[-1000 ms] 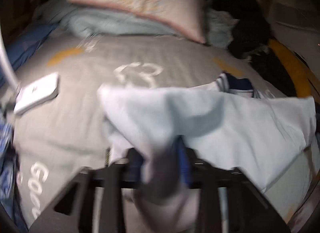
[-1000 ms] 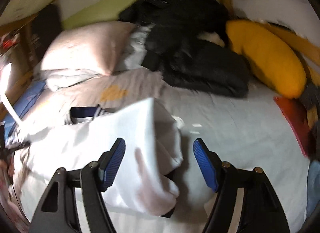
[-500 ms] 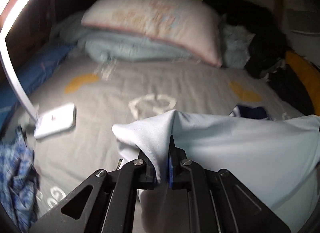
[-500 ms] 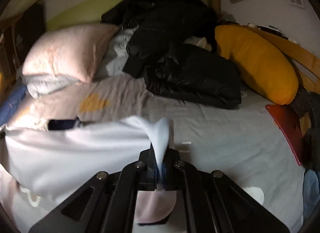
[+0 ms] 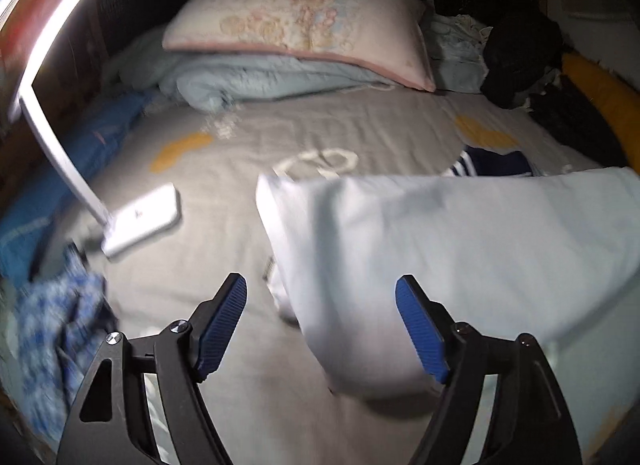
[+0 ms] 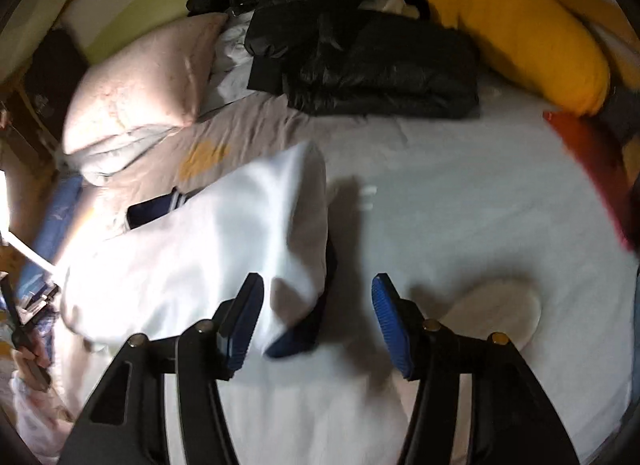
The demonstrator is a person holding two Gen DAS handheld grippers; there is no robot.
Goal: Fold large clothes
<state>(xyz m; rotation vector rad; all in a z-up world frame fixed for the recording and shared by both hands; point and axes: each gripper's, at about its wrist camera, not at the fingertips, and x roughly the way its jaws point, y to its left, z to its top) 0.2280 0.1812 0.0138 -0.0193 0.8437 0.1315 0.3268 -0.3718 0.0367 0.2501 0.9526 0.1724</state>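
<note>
A large pale blue-white garment lies folded over on the grey bed sheet. In the left wrist view its left edge and near corner hang down between the jaws of my left gripper. Those jaws are opening, and neither blue pad presses the cloth. In the right wrist view the same garment spreads to the left. Its right corner droops between the opening jaws of my right gripper, close to the left pad, with no grip on it.
A pink pillow on a blue quilt lies at the bed's head. A white lamp base and blue patterned cloth are at left. A navy striped garment peeks out behind. Black jackets, a yellow bolster and a red item line the far right.
Half a second ago both grippers were shut on the garment's raised edge. Both have opened, and the cloth has dropped onto the bed between their jaws.
</note>
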